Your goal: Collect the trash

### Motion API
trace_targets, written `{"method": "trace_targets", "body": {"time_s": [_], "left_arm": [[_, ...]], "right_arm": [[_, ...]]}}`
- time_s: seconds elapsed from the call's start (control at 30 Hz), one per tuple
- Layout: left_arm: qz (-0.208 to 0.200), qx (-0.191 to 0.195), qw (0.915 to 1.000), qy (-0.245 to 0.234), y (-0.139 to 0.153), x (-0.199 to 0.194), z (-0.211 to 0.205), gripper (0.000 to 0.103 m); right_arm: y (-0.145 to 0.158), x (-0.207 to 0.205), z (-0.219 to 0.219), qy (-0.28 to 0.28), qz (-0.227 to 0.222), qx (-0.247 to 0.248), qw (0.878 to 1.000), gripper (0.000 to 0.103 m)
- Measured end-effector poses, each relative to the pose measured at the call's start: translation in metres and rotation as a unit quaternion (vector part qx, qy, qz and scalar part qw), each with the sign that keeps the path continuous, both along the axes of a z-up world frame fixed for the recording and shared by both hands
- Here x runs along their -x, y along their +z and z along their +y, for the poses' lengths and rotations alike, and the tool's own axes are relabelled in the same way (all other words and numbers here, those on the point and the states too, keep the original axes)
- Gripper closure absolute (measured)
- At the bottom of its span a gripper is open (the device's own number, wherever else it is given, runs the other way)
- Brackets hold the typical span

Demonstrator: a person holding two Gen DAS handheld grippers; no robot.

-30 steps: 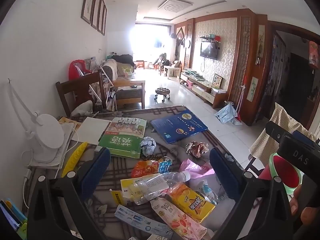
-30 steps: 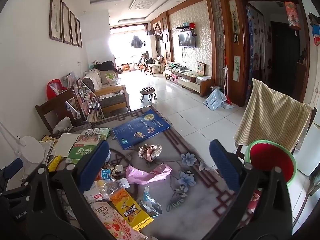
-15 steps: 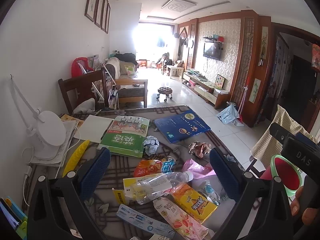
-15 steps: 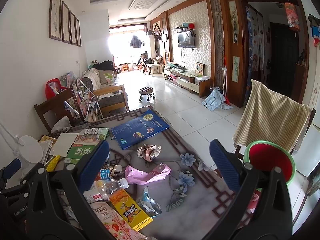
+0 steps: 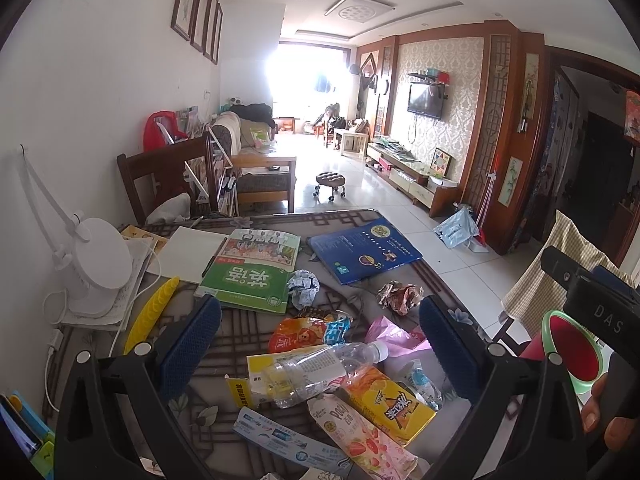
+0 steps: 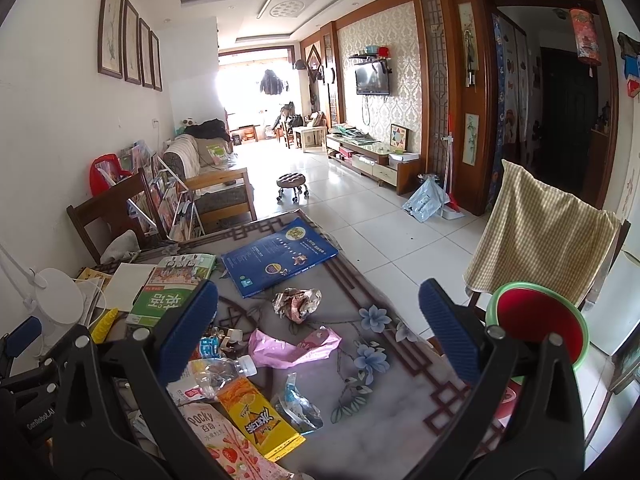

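Trash lies scattered on the patterned table [image 6: 400, 364]: a clear plastic bottle [image 5: 320, 372], an orange-yellow snack box [image 5: 390, 404], a pink Pocky pack [image 5: 360, 444], an orange snack bag [image 5: 298, 330], a pink plastic bag [image 6: 292, 348], a crumpled foil wrapper [image 6: 296, 304] and a crumpled paper ball [image 5: 303, 288]. My left gripper [image 5: 320, 336] is open and empty above the bottle. My right gripper [image 6: 318, 328] is open and empty above the pink bag. A red bin with a green rim [image 6: 540, 328] stands off the table's right edge.
Books lie at the table's far side: a green one [image 5: 250, 276], a blue one [image 5: 364, 248] and a white pad [image 5: 188, 254]. A white desk lamp [image 5: 96, 268] and yellow comb [image 5: 152, 312] stand left. A chair with checked cloth [image 6: 536, 232] is right.
The left view has shifted slightly, so the trash appears a little lower and nearer. The right gripper has barely moved. Both stay open and empty.
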State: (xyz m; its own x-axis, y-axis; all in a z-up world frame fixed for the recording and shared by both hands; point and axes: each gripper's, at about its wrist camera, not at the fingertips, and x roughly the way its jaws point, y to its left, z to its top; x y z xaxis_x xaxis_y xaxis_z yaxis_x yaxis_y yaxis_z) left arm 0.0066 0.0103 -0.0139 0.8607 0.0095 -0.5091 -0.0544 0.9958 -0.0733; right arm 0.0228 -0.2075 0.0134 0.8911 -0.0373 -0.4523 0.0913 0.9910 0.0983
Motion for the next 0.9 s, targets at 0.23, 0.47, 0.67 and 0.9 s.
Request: {"method": "trace_targets", "body": {"time_s": [0.23, 0.47, 0.67, 0.9], "left_arm": [[0.002, 0.000, 1.0000, 0.001, -0.0031, -0.0006, 0.0016, 0.008], [0.005, 0.001, 1.0000, 0.002, -0.0048, -0.0008, 0.0026, 0.008], [0.006, 0.001, 1.0000, 0.002, -0.0056, -0.0007, 0.0019, 0.008], [0.008, 0.001, 1.0000, 0.002, -0.0091, -0.0006, 0.0007, 0.008]], "right_arm": [[0.0004, 0.0004, 0.0003, 0.000, 0.001, 0.001, 1.000, 0.004], [-0.0005, 0.0004, -0.0004, 0.000, 0.003, 0.002, 1.000, 0.004], [-0.0017, 0.0002, -0.0012, -0.001, 0.004, 0.003, 1.000, 0.004], [-0.0024, 0.0016, -0.0041, -0.002, 0.005, 0.003, 1.000, 0.004]]}}
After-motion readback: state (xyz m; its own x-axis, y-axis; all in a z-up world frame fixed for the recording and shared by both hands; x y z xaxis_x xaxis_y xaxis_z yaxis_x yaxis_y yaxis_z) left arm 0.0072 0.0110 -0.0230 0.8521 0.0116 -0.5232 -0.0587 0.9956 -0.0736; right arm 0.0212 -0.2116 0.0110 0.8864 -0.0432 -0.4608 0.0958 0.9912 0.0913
